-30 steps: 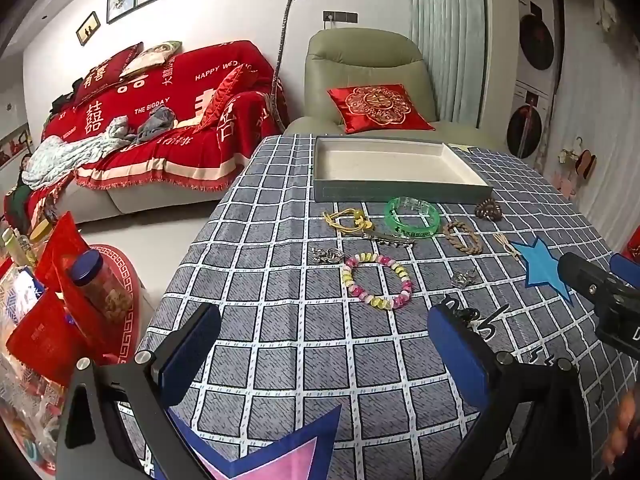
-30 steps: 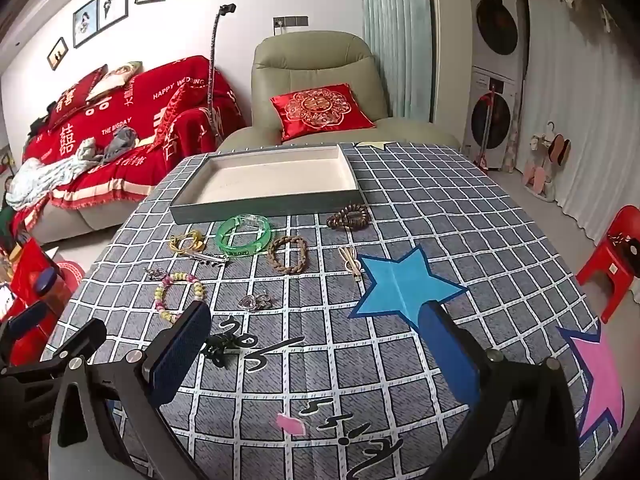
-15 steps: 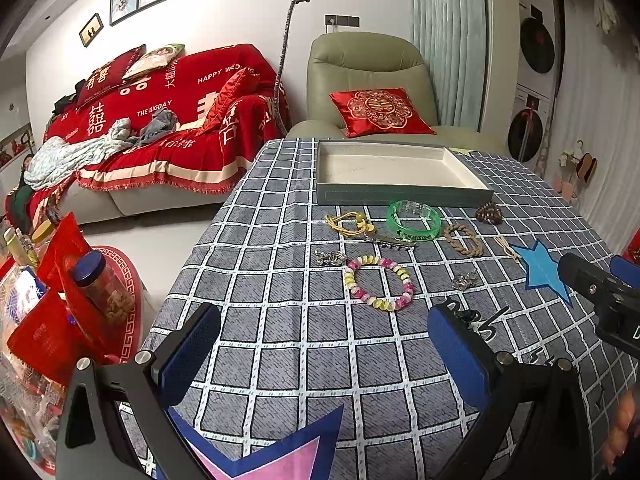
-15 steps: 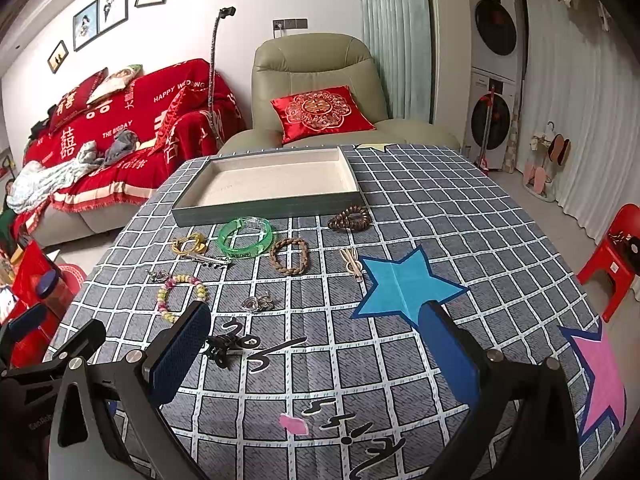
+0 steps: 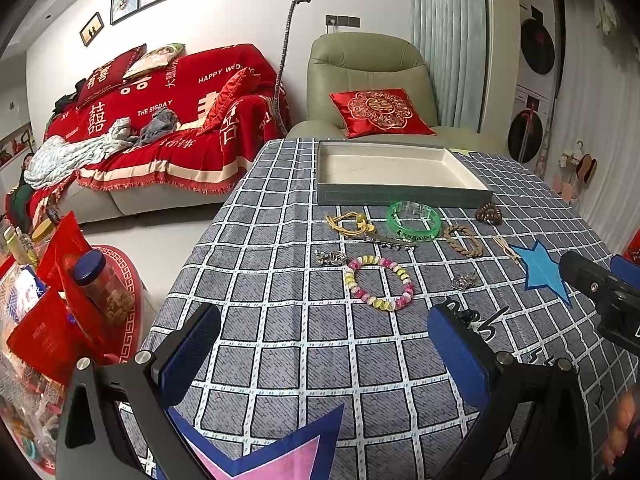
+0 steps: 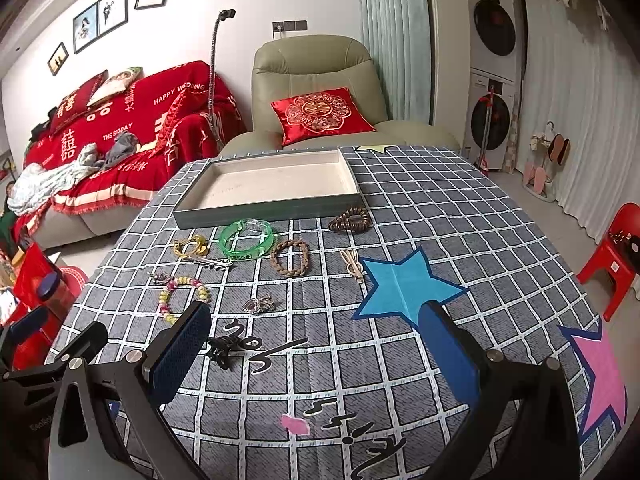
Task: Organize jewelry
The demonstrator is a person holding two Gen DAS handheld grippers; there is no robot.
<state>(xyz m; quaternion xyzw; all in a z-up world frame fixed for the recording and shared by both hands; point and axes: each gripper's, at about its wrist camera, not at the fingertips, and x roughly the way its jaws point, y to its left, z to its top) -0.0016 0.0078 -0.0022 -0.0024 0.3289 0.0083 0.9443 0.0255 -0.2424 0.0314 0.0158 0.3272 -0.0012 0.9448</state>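
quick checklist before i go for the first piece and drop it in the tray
1. Left gripper open and holding nothing: ok.
2. Right gripper open and holding nothing: ok.
3. Tray has room: ok, nothing lies on its pale floor.
4. Pieces lie apart enough to pick singly: partly not ok. The beaded bracelet lies alone, but the silver clip touches the yellow cord bracelet and sits close against the green bangle.
5. Path to the tray: ok, nothing tall stands between the grippers and it.
6. Black claw clip beside the right gripper's finger: cannot tell if they touch.
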